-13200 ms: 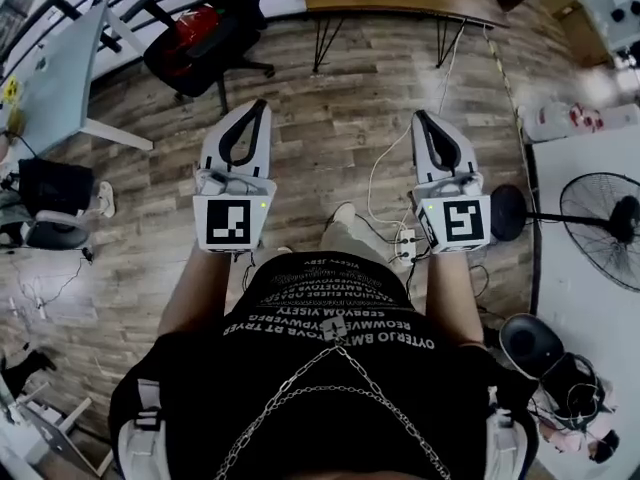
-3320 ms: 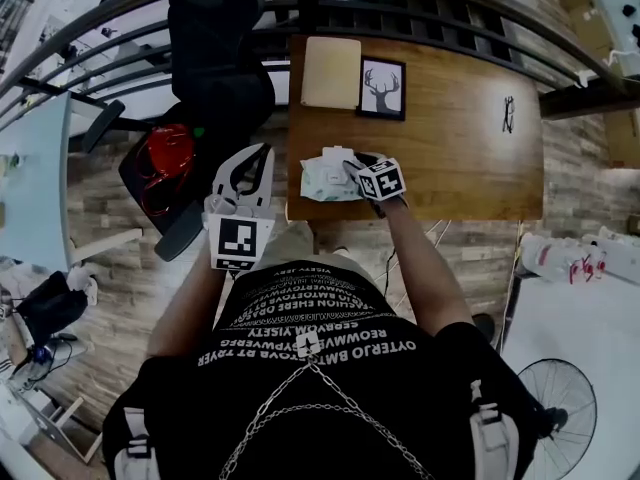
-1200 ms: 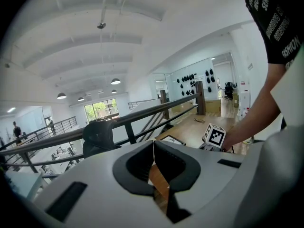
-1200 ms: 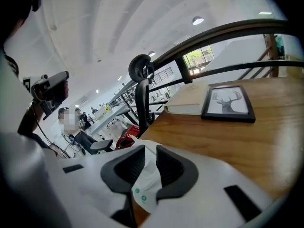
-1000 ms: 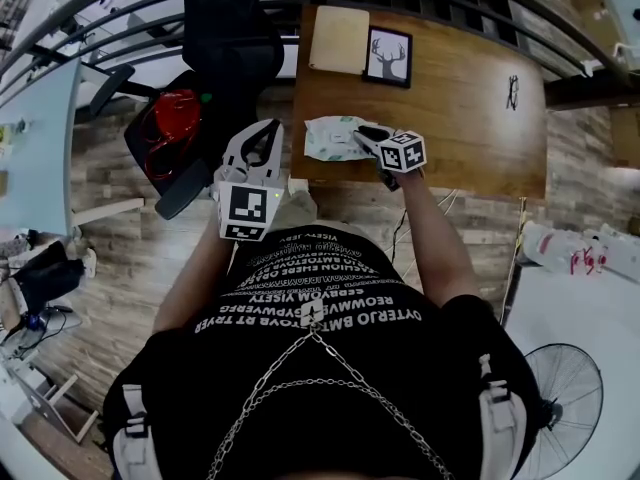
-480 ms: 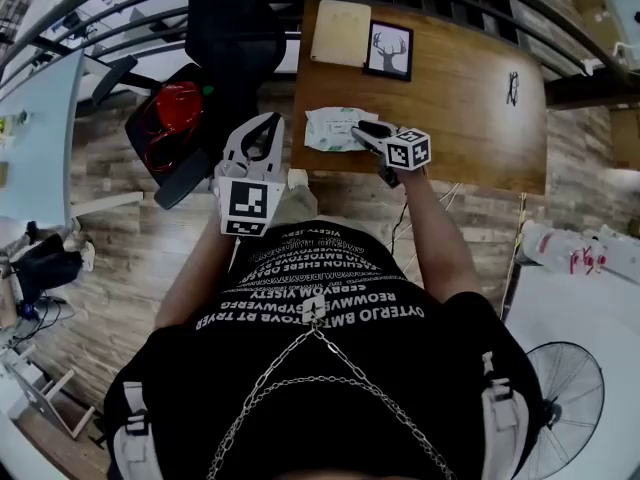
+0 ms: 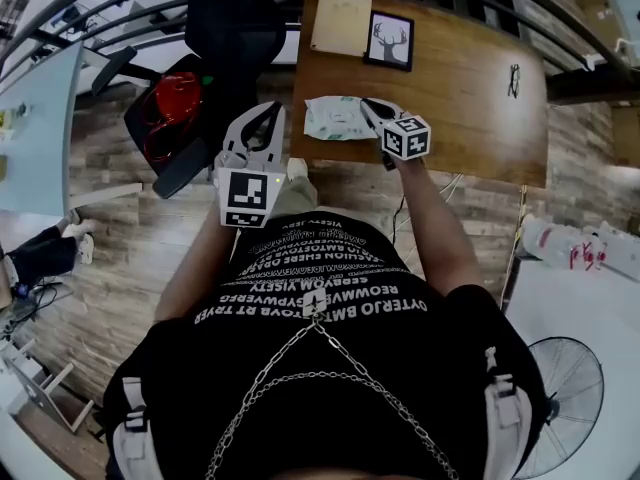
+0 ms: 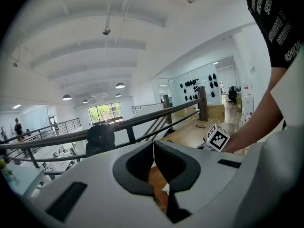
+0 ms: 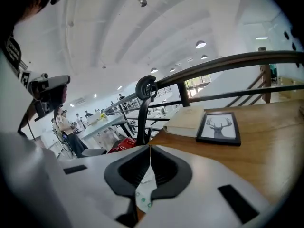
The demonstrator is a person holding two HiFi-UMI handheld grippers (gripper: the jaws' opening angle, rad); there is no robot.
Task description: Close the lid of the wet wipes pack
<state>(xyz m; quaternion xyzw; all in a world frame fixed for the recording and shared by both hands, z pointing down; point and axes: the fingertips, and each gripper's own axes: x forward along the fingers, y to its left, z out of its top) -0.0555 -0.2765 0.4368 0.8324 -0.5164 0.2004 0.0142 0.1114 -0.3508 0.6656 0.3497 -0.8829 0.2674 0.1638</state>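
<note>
The wet wipes pack (image 7: 333,118), pale green with a white lid, lies near the front left corner of the wooden table (image 7: 470,118). Its lid looks flat against the pack. My right gripper (image 7: 372,108) hovers over the pack's right end. Its jaws have just been closing and now meet with nothing between them. In the right gripper view the tips (image 9: 149,148) touch, and a strip of the pack (image 9: 144,194) shows below them. My left gripper (image 7: 268,112) hangs left of the table over the floor, shut and empty. Its tips (image 8: 153,144) touch.
A framed deer picture (image 7: 390,41) and a tan book (image 7: 341,22) lie at the table's far side. A small black item (image 7: 513,80) is to the right. A black office chair (image 7: 235,18) and a red bag (image 7: 172,98) stand left of the table.
My right gripper has lifted a little off the pack's right end, and its jaws have gone from apart to shut. The left gripper has hardly moved.
</note>
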